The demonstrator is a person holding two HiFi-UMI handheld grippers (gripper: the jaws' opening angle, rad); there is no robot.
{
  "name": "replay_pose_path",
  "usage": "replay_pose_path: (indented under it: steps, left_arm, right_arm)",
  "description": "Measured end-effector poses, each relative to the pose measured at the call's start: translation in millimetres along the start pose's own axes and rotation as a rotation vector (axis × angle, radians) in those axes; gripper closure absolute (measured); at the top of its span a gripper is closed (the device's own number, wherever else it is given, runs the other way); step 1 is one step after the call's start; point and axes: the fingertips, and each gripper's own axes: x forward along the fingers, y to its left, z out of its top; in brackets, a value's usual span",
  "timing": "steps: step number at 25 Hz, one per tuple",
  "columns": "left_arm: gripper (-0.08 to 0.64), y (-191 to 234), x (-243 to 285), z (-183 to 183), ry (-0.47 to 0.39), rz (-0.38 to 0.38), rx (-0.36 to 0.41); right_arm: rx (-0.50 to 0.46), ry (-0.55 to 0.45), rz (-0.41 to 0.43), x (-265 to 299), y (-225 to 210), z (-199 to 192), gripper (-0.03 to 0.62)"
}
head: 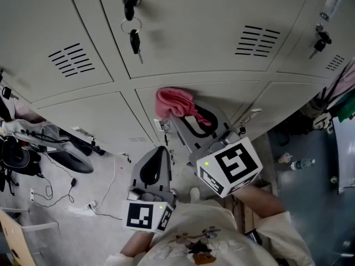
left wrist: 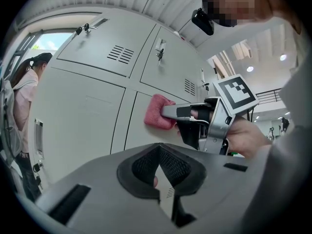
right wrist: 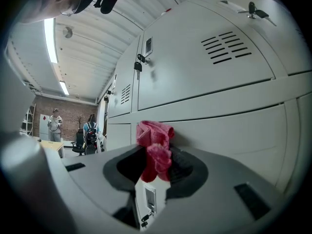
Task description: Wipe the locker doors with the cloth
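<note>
A pink cloth (head: 173, 103) is pressed against a grey lower locker door (head: 238, 96), just under the seam with the upper door (head: 188, 26). My right gripper (head: 191, 119) is shut on the cloth (right wrist: 155, 152), which bunches up between its jaws and pokes out towards the door (right wrist: 229, 126). My left gripper (head: 156, 168) hangs lower and left of it, away from the lockers, jaws shut with nothing between them. In the left gripper view the cloth (left wrist: 158, 112) shows flat on the door, with the right gripper (left wrist: 187, 113) behind it.
Keys (head: 135, 40) hang from a lock on the upper door. Cables and a black bag (head: 16, 154) lie on the floor at left, a bottle (head: 302, 163) at right. A person (left wrist: 24, 96) stands by the lockers; others (right wrist: 55, 123) are far off.
</note>
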Motion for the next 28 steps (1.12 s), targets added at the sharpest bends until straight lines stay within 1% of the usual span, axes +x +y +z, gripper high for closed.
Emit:
replay_pose_path:
  steps: [3,13,21,28]
  left_arm:
    - [0.554,-2.7,4.6,-0.3,0.005,-0.016,-0.012]
    - [0.554,-10.5,19.0,-1.2,0.006,-0.043,-0.006]
    - [0.554,-21.1,24.6,-6.3,0.029,-0.075,0.006]
    - [0.554,-24.2,29.4,-9.9,0.044,-0.091,0.024]
  right_arm:
    - [0.004,-0.005,-0.01,-4.9,-6.3,-0.6,0.479]
    - [-0.007,-0.015,-0.064,-23.5,-30.7,-0.3,0.477]
    - [0.008,-0.027,-0.133,-41.5,-52.4,-1.5,0.477]
    - [0.003,-0.029,-0.196,-59.7,-73.5,-2.1,0.477]
